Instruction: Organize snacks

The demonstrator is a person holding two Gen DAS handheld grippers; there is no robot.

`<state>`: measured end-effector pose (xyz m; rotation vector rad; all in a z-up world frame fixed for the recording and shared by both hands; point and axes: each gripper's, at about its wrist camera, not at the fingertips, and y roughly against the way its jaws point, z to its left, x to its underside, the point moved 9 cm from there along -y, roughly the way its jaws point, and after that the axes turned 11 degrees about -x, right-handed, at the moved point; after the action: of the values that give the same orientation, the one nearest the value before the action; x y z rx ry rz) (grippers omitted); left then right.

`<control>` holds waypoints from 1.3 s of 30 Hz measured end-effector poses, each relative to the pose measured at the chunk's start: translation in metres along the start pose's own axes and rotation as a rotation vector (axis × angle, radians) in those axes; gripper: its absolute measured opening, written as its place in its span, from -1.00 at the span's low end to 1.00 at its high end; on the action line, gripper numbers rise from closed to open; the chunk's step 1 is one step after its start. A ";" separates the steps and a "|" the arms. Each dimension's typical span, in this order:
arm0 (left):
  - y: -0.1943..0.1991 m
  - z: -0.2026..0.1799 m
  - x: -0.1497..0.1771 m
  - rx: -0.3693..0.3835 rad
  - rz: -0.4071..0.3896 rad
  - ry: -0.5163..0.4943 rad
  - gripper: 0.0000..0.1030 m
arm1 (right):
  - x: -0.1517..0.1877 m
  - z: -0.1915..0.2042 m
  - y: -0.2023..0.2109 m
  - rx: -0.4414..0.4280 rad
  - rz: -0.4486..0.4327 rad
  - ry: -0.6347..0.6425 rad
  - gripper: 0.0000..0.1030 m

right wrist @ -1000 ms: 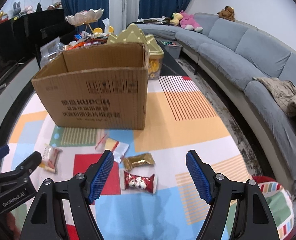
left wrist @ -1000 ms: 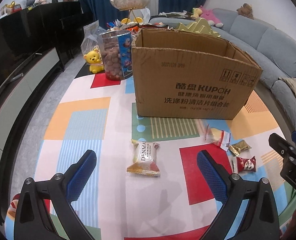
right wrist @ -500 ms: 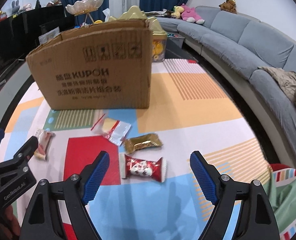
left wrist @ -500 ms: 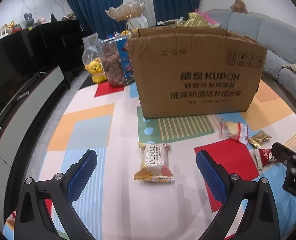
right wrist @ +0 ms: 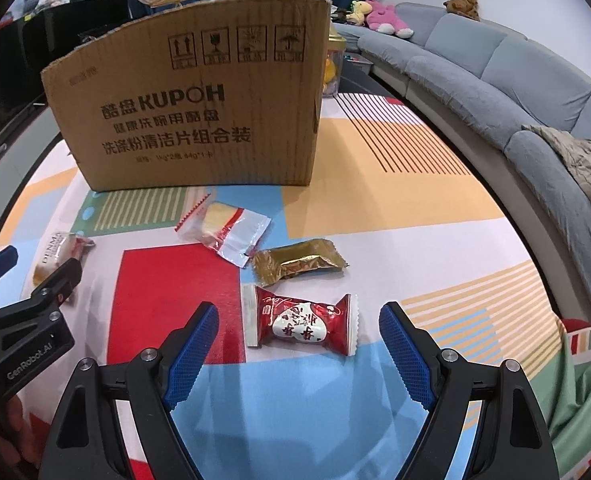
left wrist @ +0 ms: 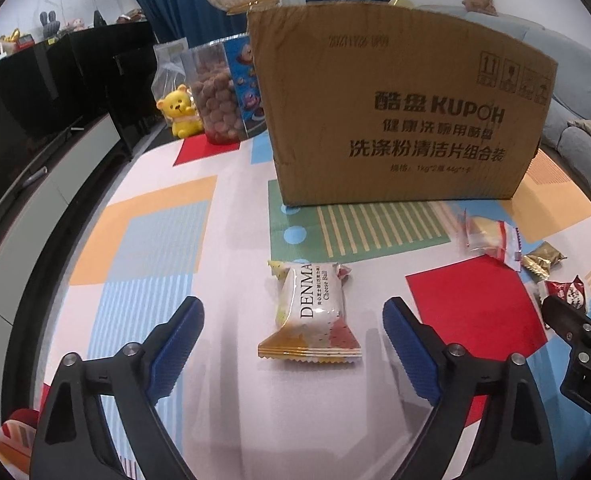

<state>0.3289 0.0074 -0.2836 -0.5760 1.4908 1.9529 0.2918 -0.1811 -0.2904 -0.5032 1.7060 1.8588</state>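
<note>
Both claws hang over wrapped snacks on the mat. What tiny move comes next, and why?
Probably lower a little more, then close. The left gripper, whose jaws have just been closing, straddles the DENMA packet; the right gripper stands open around the red candy. Neither touches its snack yet.

Four wrapped snacks lie flat on a colourful patterned mat before an upright brown cardboard box point(right wrist: 199, 112) printed "KUPOH". A white "DENMA" cheese-ball packet point(left wrist: 313, 316) lies apart from the rest, toward the left. A clear pouch with red trim point(right wrist: 225, 230) sits nearest the box, a gold wrapper point(right wrist: 297, 265) just beside it, and a red wrapper point(right wrist: 301, 320) close by, nearer the camera.
</note>
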 end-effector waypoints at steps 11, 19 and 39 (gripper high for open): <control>-0.012 -0.010 0.005 0.048 0.041 -0.001 0.33 | 0.004 -0.011 -0.010 0.016 0.015 -0.016 0.41; -0.009 -0.015 0.005 0.073 0.037 -0.009 -0.08 | 0.005 0.001 -0.006 -0.015 0.005 -0.002 0.09; 0.021 -0.006 -0.006 0.051 0.002 0.010 -0.17 | -0.014 0.004 0.021 -0.058 -0.051 0.008 -0.04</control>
<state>0.3186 -0.0038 -0.2662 -0.5628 1.5430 1.9108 0.2901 -0.1803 -0.2648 -0.5723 1.6330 1.8773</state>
